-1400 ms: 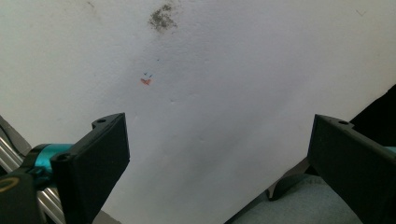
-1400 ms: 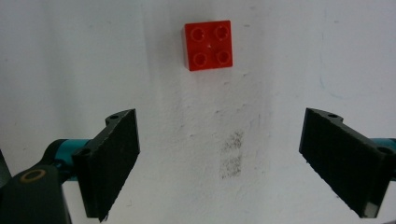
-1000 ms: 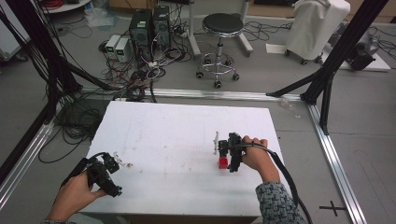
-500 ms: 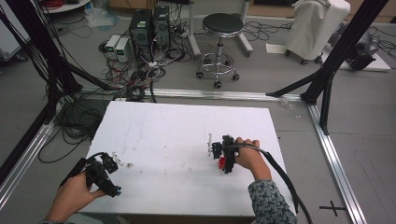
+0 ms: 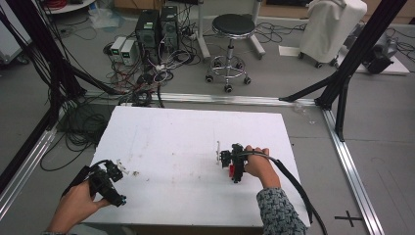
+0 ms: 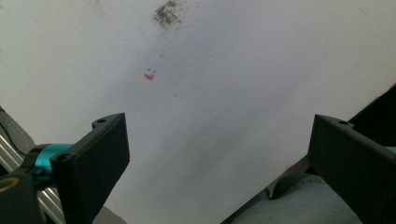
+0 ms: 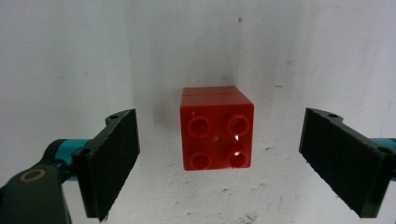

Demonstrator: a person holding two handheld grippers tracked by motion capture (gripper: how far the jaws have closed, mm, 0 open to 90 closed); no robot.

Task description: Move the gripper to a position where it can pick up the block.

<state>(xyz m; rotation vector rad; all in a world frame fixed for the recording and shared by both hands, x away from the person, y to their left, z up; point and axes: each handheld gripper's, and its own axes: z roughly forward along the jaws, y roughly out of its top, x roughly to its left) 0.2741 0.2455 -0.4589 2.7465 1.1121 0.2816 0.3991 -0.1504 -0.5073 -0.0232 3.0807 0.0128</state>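
A red block (image 7: 216, 127) made of two stacked studded bricks sits on the white table (image 5: 186, 137), studs facing the right gripper view's camera. My right gripper (image 7: 219, 163) is open, and the block lies between its jaws without touching either. In the high view the red block (image 5: 231, 170) peeks out under the right gripper (image 5: 234, 164) at the table's right middle. My left gripper (image 5: 110, 178) is held at the table's front left corner. Its jaws stand wide open over bare white table with nothing between them (image 6: 217, 158).
A small white upright piece (image 5: 218, 149) stands just left of the right gripper. Small marks (image 6: 149, 75) dot the table surface. Beyond the table are a stool (image 5: 230, 29), computer boxes and tangled cables (image 5: 147, 73) on the floor, and black frame posts at both sides.
The right gripper has turned and shifted slightly left over the red block. The left gripper has stayed at the front left corner.
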